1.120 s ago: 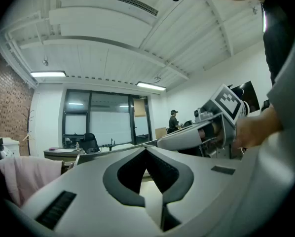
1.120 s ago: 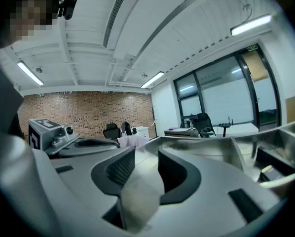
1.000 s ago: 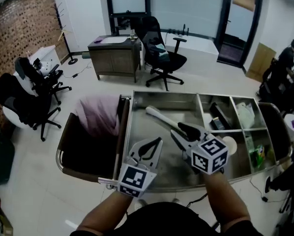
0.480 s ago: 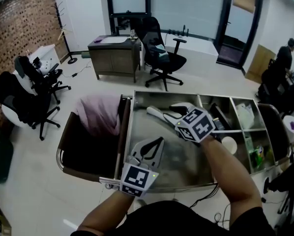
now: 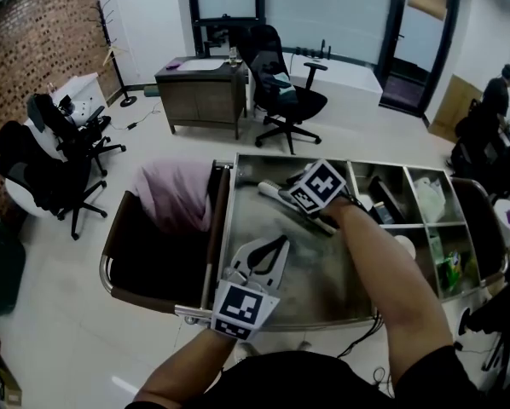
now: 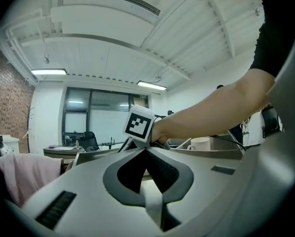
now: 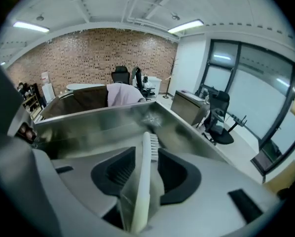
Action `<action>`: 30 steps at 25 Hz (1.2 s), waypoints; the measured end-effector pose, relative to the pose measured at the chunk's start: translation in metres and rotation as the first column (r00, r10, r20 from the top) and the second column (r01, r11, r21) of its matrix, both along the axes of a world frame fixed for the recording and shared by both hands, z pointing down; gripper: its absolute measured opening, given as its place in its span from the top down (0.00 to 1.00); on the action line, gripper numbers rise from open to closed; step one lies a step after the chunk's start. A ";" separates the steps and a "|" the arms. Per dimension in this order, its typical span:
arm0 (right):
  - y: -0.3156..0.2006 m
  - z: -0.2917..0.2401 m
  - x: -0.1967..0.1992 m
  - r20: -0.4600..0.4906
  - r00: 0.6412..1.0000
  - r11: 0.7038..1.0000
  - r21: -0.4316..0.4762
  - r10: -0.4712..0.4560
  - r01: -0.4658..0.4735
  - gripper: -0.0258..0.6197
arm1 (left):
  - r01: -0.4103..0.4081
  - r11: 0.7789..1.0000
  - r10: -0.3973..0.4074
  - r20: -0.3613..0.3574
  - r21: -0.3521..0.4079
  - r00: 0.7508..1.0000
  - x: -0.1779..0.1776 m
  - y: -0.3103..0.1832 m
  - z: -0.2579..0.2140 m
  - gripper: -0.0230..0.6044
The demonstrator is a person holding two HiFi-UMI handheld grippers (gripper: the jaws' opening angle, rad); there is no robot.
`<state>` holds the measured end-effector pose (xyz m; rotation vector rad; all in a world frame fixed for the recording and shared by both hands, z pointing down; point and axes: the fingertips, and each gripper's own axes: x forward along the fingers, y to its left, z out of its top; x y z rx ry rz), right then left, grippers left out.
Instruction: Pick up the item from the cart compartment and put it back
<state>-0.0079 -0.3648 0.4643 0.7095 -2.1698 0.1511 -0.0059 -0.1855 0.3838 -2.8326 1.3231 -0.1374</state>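
Steel walls of the cart compartment [image 7: 88,120] rise ahead of the right claw [image 7: 146,151], which is clamped on the white brush [image 7: 143,186]; the bristled head pokes out past its tips. Gripped along so thin a handle, the brush could twist or slip while being set down. Behind, the left claw [image 6: 146,152] sits pinched together, empty.

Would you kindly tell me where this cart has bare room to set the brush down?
The large steel compartment is mostly bare: the near floor between the left gripper and the right forearm, and the far-left corner beyond the brush. The small right-hand compartments are crowded, and a pink cloth lies in the left bin.
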 end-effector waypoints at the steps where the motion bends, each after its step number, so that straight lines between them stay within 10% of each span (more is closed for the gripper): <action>1: -0.002 0.006 -0.001 -0.006 1.000 1.000 -0.025 -0.001 0.001 0.71 | 0.000 1.000 0.000 0.000 0.000 1.000 0.000 0.000 0.000 0.96; 30: -0.010 0.071 -0.002 -0.112 0.993 0.972 -0.226 0.046 -0.070 0.83 | -0.011 1.000 0.011 0.000 0.003 1.000 0.001 0.001 0.000 0.96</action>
